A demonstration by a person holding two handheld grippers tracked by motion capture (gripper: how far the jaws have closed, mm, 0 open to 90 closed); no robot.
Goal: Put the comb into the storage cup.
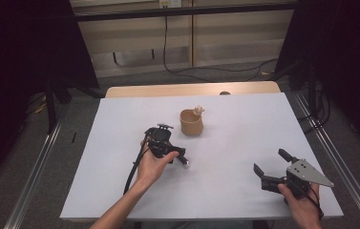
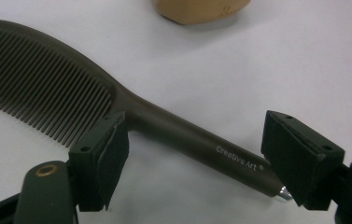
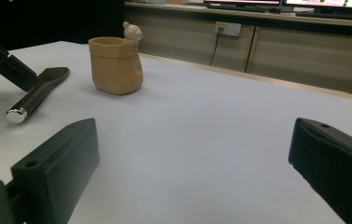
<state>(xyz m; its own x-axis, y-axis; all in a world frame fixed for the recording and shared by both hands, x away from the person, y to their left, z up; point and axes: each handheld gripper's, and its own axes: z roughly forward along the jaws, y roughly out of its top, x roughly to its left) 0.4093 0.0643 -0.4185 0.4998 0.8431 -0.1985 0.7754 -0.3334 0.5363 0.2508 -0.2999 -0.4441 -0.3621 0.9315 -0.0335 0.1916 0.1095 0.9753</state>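
Nearest the table's front edge, at the right: right gripper [image 1: 267,168] held low over the pale grey table sheet [image 1: 235,138], jaws spread wide, nothing between them, well apart from the work. Left of it, further in: left gripper [image 1: 167,147] angled down over a dark brown plastic comb with a long rounded handle and a silver end cap [image 2: 164,123], lying flat on the sheet. Jaws astride the handle, not yet pressing; one pad [image 2: 100,158] just beside the point where teeth meet handle, the other close to the capped end. Handle running slantwise across the gap rather than square to the pads. Beyond the comb, near but not touching: a tan, sack-shaped ceramic cup with a small pale figure perched on its rim [image 1: 191,121], standing upright.

Step in hand, judging from this: the grasp on the comb. Next: closing squarely on the handle, perhaps after a slight turn of the wrist, then lifting, probably toward the cup.
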